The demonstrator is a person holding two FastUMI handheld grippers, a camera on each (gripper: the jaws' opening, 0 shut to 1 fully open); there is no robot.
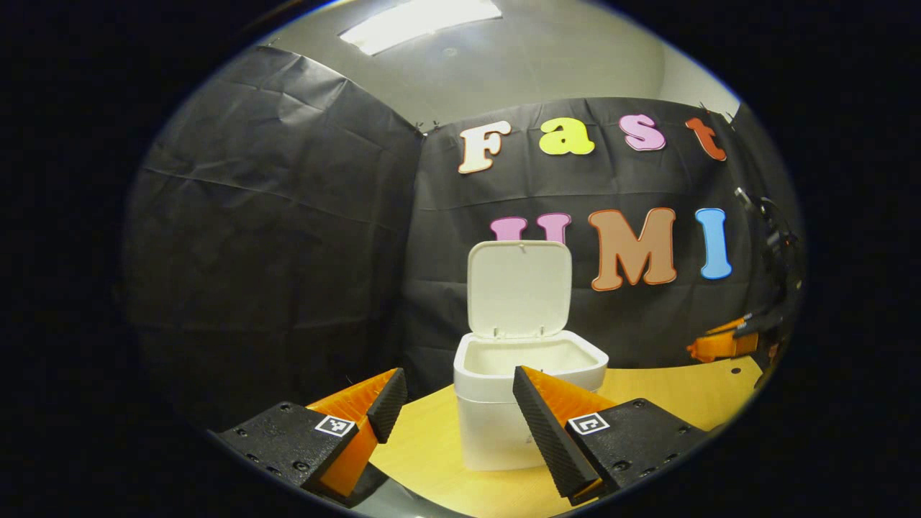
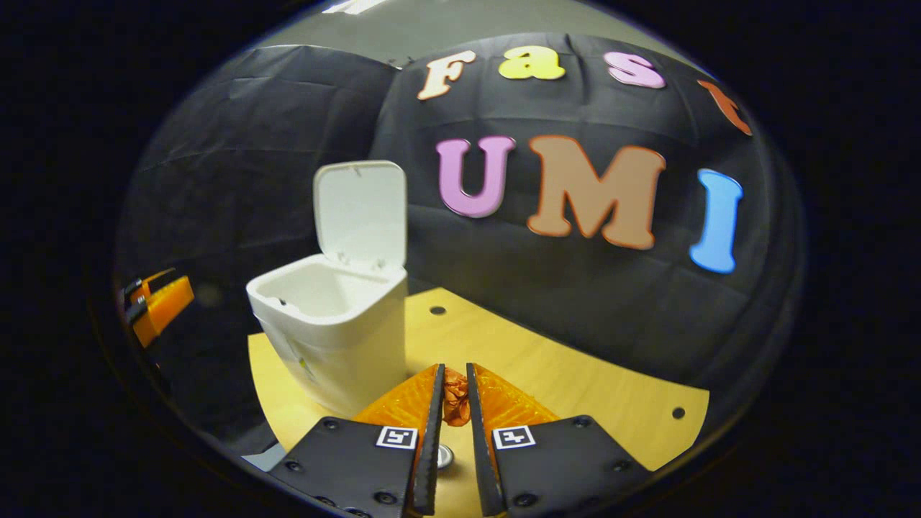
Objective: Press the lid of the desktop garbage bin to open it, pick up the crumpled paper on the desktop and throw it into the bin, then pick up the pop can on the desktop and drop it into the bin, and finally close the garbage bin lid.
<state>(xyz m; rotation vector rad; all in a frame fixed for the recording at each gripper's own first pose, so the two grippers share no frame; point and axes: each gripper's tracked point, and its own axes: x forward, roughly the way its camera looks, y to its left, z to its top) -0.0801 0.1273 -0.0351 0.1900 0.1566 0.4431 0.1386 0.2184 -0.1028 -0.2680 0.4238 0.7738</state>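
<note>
The pale yellow wooden tabletop [image 2: 575, 374] lay in front of the black cloth booth wall [image 2: 237, 165], with small dark round holes [image 2: 437, 311] near its edges. On it stood the white plastic desktop garbage bin [image 2: 338, 345], its flat white lid [image 2: 361, 212] raised upright on the hinge at the back. In the left gripper view the same bin [image 1: 496, 424] stood just ahead, its lid [image 1: 519, 289] up and the white interior open to sight; as far as the inside showed, nothing lay in it, though the bottom was hidden by the rim.

The left gripper [image 1: 460, 410] hung in front of the bin with its two fingers spread wide apart and nothing between them; the right-hand finger overlapped the bin's front corner in that view, and whether it touched could not be told.

The right gripper [image 2: 453, 403] was to the right of the bin, above the tabletop, with its fingers drawn close together on the small orange crumpled paper [image 2: 455, 396], which sat pinched between both pads near the tips. Below the paper, between the fingers, a small round silvery shape [image 2: 445, 455] lay on the table; it may have been the top of the pop can, but too little showed to be sure.

At the far left of the right gripper view the left gripper [image 2: 155, 302] appeared beside the bin, and at the far right of the left gripper view the right gripper [image 1: 727, 342] appeared over the table's edge.
</note>
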